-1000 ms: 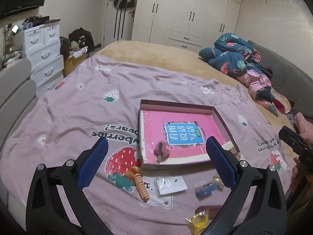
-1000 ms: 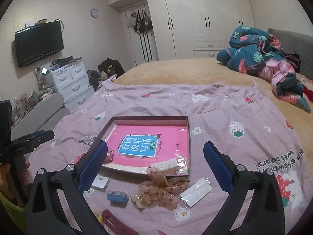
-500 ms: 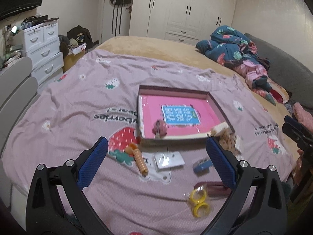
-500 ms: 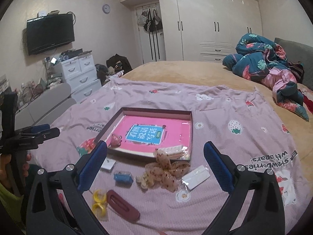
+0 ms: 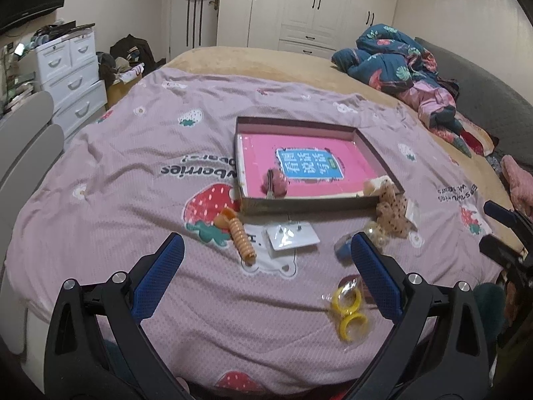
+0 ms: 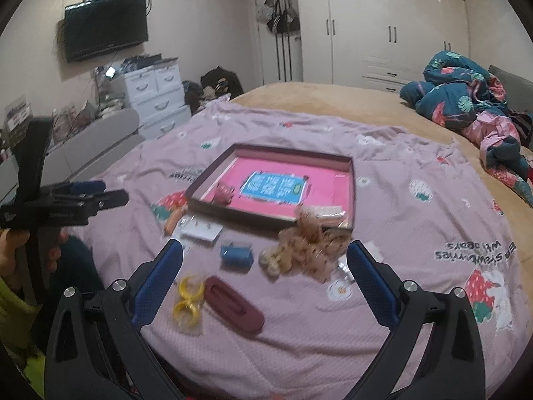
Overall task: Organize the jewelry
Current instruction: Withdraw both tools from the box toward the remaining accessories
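Note:
A shallow box with a pink bottom point(image 5: 301, 125) point(image 6: 352, 186) lies on the bed and holds a small pink hair piece point(image 5: 275, 182) point(image 6: 224, 194). In front of it lie an orange spiral clip point(image 5: 240, 237), a white earring card point(image 5: 291, 236) point(image 6: 201, 230), a blue clip point(image 6: 236, 255), beige spotted scrunchies point(image 5: 393, 213) point(image 6: 308, 245), yellow rings in a bag point(image 5: 348, 308) point(image 6: 189, 300) and a maroon hair clip point(image 6: 235, 305). My left gripper point(image 5: 265, 281) is open and empty, above the near items. My right gripper point(image 6: 265, 281) is open and empty, above the maroon clip.
A lilac strawberry-print sheet point(image 5: 140, 166) covers the bed. A heap of blue and pink bedding point(image 5: 403, 63) lies at the far right. White drawers point(image 5: 71, 76) and grey chair backs stand to the left. White wardrobes point(image 6: 393, 30) line the back wall.
Both grippers have pulled back and up from the box. More of the near items now show, including the yellow rings and the maroon clip. Both stay open and empty.

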The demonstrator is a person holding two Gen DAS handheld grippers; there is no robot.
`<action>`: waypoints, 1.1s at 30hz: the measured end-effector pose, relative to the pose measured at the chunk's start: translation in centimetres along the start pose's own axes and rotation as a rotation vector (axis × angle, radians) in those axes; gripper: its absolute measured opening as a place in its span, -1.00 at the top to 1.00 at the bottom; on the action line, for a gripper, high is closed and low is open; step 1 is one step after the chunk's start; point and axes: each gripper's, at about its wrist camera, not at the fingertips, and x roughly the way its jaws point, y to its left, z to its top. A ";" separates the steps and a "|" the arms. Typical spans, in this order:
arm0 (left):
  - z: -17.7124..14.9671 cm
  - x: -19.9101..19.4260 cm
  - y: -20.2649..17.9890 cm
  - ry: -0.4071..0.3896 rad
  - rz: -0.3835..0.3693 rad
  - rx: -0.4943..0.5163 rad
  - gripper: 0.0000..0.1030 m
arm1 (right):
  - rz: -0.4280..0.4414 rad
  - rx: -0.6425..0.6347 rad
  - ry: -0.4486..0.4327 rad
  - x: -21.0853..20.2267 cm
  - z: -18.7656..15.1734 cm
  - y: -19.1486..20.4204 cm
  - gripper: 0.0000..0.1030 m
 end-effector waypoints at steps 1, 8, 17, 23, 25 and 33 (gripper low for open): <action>-0.2 0.1 0.0 0.005 0.001 0.001 -0.82 | 0.005 -0.007 0.011 0.1 -0.3 0.2 -0.91; -1.8 0.6 0.1 0.045 0.005 0.016 -0.82 | 0.015 -0.034 0.079 1.4 -2.3 1.2 -0.91; -3.3 1.5 0.2 0.093 0.006 0.024 -0.82 | 0.021 -0.068 0.141 2.7 -4.2 2.1 -0.91; -3.9 2.4 0.2 0.117 0.007 0.022 -0.82 | 0.016 -0.080 0.177 3.9 -4.9 2.1 -0.91; -4.0 3.0 0.4 0.128 0.003 0.016 -0.82 | 0.018 -0.084 0.189 4.3 -5.1 2.0 -0.91; -4.0 5.9 1.5 0.152 0.011 -0.004 -0.74 | -0.005 -0.108 0.258 7.1 -6.2 1.5 -0.90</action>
